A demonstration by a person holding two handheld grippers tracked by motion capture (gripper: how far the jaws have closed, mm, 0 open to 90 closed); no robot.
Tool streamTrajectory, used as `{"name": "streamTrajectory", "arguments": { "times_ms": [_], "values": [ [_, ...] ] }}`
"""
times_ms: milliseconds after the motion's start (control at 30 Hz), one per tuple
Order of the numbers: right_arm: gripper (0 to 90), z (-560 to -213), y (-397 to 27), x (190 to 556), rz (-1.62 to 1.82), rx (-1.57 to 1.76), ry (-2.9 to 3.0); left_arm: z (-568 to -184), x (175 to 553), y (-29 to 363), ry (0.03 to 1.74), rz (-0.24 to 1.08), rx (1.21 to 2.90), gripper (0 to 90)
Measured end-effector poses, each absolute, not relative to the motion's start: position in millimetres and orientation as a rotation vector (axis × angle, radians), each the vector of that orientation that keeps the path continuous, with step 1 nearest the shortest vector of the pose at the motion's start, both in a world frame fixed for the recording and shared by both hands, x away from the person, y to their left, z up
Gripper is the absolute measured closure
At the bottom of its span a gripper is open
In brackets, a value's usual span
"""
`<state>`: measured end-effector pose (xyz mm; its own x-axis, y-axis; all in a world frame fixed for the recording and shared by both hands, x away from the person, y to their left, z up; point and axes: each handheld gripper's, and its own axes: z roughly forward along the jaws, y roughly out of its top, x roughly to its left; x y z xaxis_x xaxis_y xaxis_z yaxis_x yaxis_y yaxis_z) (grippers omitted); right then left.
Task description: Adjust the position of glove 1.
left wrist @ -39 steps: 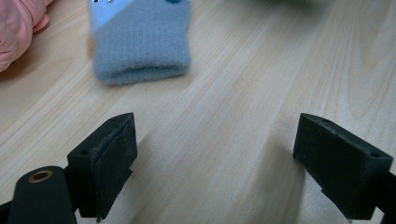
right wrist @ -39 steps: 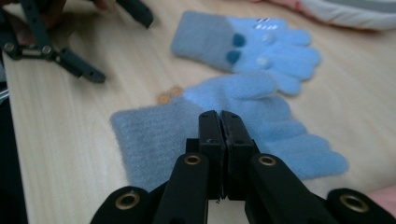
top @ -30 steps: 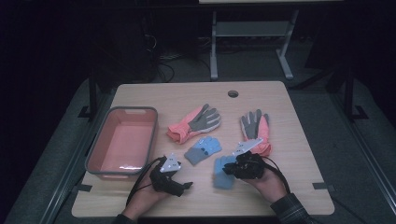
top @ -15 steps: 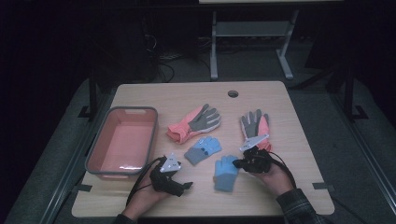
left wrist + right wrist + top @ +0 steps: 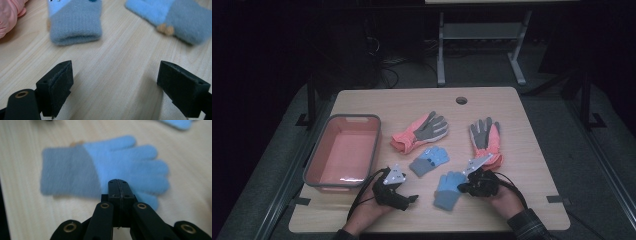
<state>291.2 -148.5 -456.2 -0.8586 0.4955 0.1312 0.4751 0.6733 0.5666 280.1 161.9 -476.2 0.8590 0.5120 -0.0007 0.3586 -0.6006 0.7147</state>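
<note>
- The right gripper is clenched tight now, jaws pressed flat together in the right gripper view, tips hovering over the near edge of the blue knit glove; they have just been closing, and I see nothing pinched between them.
- That blue knit glove lies flat on the counter, grey cuff toward the person, fingers pointing away, right beside the right gripper's tips.
- Compared with a second ago: the right hand has slid a little to the right, off the glove, so more of the blue shows in the high view than before.
- The glove itself looks to have barely shifted, still in the front middle of the counter.
- The left gripper hasn't budged, parked near the front edge just in front of the pink bin.
- In the left gripper view its jaws stand wide apart, released, with bare wood between them.
- Ahead of those jaws sits the second blue glove, cuff toward the camera; in the high view it rests mid-counter, same spot as before.
- Two orange-and-grey gloves further back, one centre, one right, unchanged.
</note>
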Motion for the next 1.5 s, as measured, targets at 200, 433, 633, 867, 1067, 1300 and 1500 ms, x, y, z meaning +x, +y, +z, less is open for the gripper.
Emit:
{"name": "streamTrajectory", "arguments": {
  "times_ms": [200,433,633,867,1067,1300,1500],
  "values": [
    [90.0,-457,-141,280,0.958,0.741,2.869,-476,280,162,0.63,0.263,2.272,12.8],
    [79.3,-447,-154,279,1.059,0.786,2.791,-476,280,162,0.632,0.261,2.27,12.8],
    [45.1,-450,-190,275,1.13,0.847,2.639,-477,280,162,0.627,0.266,2.268,12.8],
    [26.4,-460,-213,267,1.082,0.876,2.574,-477,279,160,0.645,0.269,2.258,12.8],
    [17.9,-467,-235,263,1.077,0.923,2.539,-475,281,158,0.667,0.257,2.276,12.8],
    [13.7,-475,-257,265,1.033,0.997,2.47,-464,288,152,0.681,0.28,2.27,12.9],
    [12.1,-479,-264,268,1.03,1.06,2.444,-454,300,143,0.72,0.272,2.255,14.5]
  ]
}}
